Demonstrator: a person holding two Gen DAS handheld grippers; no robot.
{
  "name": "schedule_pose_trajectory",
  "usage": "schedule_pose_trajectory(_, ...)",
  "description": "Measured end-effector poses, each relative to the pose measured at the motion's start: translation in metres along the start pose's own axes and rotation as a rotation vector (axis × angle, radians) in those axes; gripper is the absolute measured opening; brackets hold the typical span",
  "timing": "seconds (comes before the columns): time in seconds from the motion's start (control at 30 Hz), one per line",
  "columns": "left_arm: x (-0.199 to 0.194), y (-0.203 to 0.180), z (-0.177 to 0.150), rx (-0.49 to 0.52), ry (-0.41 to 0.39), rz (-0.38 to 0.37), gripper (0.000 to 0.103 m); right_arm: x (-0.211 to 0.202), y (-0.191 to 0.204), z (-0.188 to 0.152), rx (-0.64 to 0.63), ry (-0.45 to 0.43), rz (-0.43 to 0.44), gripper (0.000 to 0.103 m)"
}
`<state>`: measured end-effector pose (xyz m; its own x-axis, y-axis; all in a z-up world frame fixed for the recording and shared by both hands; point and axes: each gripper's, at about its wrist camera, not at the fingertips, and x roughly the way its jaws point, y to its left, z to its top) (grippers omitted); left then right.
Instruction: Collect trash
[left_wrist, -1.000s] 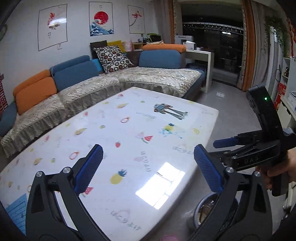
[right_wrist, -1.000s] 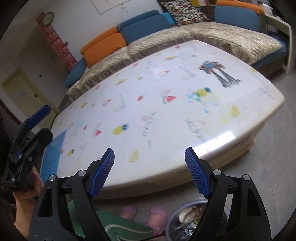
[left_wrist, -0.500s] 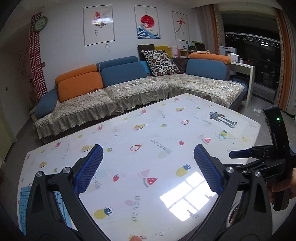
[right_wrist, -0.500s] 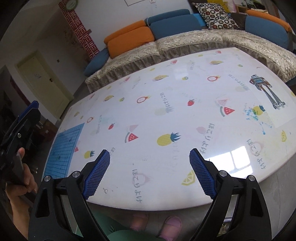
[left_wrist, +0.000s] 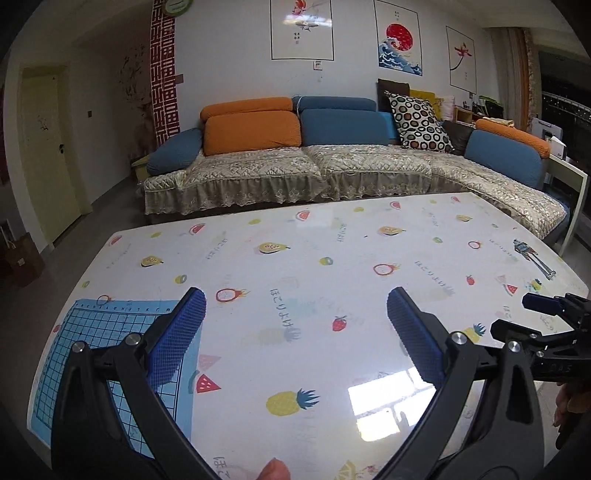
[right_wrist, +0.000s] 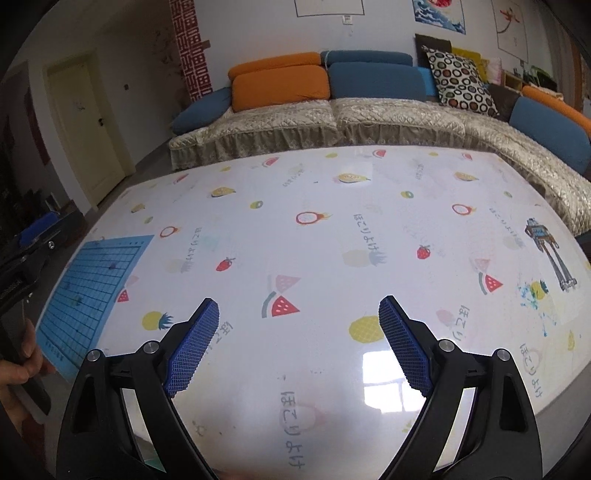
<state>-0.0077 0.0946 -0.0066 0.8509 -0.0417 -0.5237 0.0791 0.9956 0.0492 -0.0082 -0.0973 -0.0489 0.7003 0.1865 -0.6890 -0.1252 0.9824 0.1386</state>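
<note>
My left gripper (left_wrist: 295, 332) and right gripper (right_wrist: 299, 339) hang side by side above the near edge of the table (left_wrist: 332, 258), jaws spread. A grid mat (left_wrist: 92, 362) lies flat at its near left corner. The sofa (left_wrist: 332, 166) runs behind the far edge and wraps the far right corner, a door (left_wrist: 44, 166) left of it

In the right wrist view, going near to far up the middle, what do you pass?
The open right gripper → glossy white fruit-print table → beige quilted sofa seat cover with lace skirt → blue back cushion → white wall.
</note>
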Motion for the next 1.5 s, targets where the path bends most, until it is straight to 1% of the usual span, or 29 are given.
schedule_pose_trajectory(0.17,0.022,0.012,-0.013,-0.03,0.033,0.021,0.096,0.026,0.015,0.005,-0.017,-0.03,-0.05,0.088)
schedule_pose_trajectory(0.23,0.034,0.014,-0.019,-0.036,0.064,0.031,0.096,0.038,0.022,0.006,-0.03,-0.037,-0.055,0.088)
schedule_pose_trajectory(0.4,0.052,0.023,-0.03,-0.051,0.099,0.043,0.096,0.062,0.04,0.005,-0.052,-0.011,-0.057,0.088)
schedule_pose_trajectory(0.6,0.066,0.037,-0.036,-0.061,0.112,0.057,0.096,0.076,0.043,0.004,-0.042,-0.007,-0.077,0.088)
schedule_pose_trajectory(0.67,0.069,0.042,-0.036,-0.071,0.109,0.053,0.096,0.079,0.043,0.004,-0.043,-0.01,-0.1,0.088)
schedule_pose_trajectory(0.73,0.071,0.045,-0.037,-0.074,0.106,0.037,0.096,0.083,0.041,0.004,-0.043,-0.003,-0.103,0.088)
schedule_pose_trajectory(0.8,0.073,0.046,-0.038,-0.058,0.105,0.041,0.096,0.087,0.039,0.004,-0.053,0.014,-0.096,0.088)
schedule_pose_trajectory(0.87,0.076,0.046,-0.04,-0.04,0.112,0.055,0.096,0.089,0.037,0.004,-0.066,0.01,-0.117,0.088)
schedule_pose_trajectory(0.97,0.084,0.045,-0.043,-0.032,0.133,0.069,0.096,0.091,0.033,0.003,-0.057,-0.007,-0.114,0.088)
schedule_pose_trajectory(1.07,0.088,0.044,-0.045,-0.037,0.144,0.067,0.096,0.096,0.032,0.002,-0.053,0.002,-0.115,0.088)
schedule_pose_trajectory(1.27,0.088,0.041,-0.047,-0.019,0.134,0.08,0.096,0.099,0.03,0.001,-0.04,0.011,-0.102,0.088)
schedule_pose_trajectory(1.5,0.089,0.039,-0.043,-0.023,0.143,0.055,0.096,0.097,0.028,0.004,-0.045,0.005,-0.102,0.088)
